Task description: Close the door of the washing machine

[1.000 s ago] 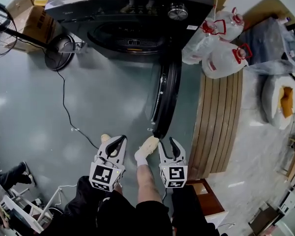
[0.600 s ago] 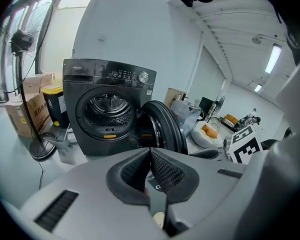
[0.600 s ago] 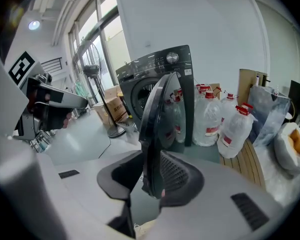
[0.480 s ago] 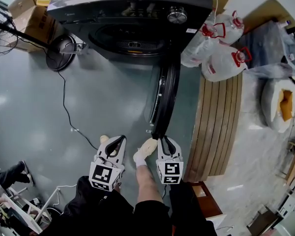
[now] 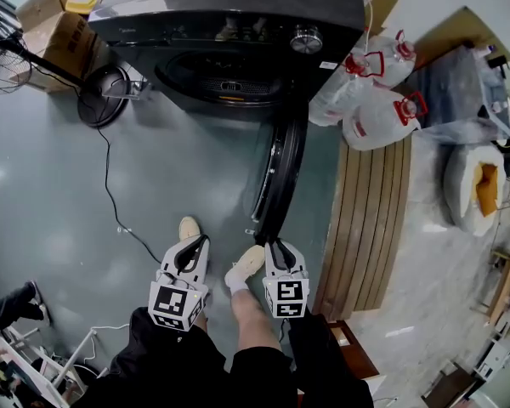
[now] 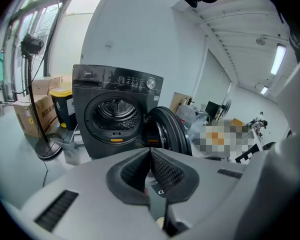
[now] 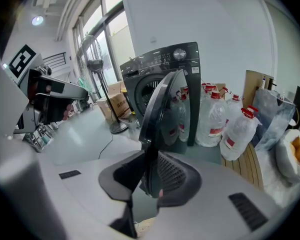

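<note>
A dark grey front-loading washing machine (image 5: pixel 229 15) stands at the top of the head view, its round door (image 5: pixel 280 168) swung wide open towards me, edge-on. My right gripper (image 5: pixel 273 245) is at the door's near rim. Its jaws have just been closing, and in the right gripper view the pads (image 7: pixel 172 173) press on the door's edge (image 7: pixel 162 104). My left gripper (image 5: pixel 197 243) hangs left of the door, apart from it, shut and empty. In the left gripper view its closed tips (image 6: pixel 150 151) point at the drum opening (image 6: pixel 115 115), with the open door (image 6: pixel 166 129) to the right.
Big water jugs (image 5: pixel 374 117) and a slatted wooden pallet (image 5: pixel 370 219) lie right of the door. A fan's base (image 5: pixel 102 92) with its cable (image 5: pixel 110 194) and cardboard boxes (image 5: pixel 51 24) are at the left. My foot (image 5: pixel 245 264) is between the grippers.
The right gripper has shifted left onto the door's near rim and its jaws have closed on it. The left gripper has hardly moved.
</note>
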A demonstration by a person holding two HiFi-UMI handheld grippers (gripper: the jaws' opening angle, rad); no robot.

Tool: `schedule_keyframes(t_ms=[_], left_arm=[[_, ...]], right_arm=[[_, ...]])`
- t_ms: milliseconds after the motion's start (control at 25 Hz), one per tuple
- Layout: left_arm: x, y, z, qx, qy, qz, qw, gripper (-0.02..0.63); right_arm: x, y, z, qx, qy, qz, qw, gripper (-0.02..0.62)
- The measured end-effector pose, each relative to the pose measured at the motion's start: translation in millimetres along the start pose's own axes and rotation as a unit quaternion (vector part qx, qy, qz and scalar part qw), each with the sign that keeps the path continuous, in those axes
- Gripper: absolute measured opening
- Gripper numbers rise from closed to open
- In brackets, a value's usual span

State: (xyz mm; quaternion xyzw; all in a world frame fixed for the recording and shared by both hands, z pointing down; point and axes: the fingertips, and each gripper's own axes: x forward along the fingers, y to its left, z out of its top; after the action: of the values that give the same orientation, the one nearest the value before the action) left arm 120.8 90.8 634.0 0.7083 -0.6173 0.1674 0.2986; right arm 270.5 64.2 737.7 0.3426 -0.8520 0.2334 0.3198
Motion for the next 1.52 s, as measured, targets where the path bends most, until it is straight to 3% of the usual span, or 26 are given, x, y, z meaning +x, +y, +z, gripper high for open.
schedule_keyframes(t_ms=[560,1520], left_arm=[[-4,62,16,0.002,-0.011,-0.005,0.9999,0.025],[-23,231,50,-0.028,-0.008,0.040,0.9988,0.025]], right_arm=[[39,58,23,0.011,0.018,0.005,1.000,0.106],[136,166,102,0.033,0.042,0.018,0.998,0.120]])
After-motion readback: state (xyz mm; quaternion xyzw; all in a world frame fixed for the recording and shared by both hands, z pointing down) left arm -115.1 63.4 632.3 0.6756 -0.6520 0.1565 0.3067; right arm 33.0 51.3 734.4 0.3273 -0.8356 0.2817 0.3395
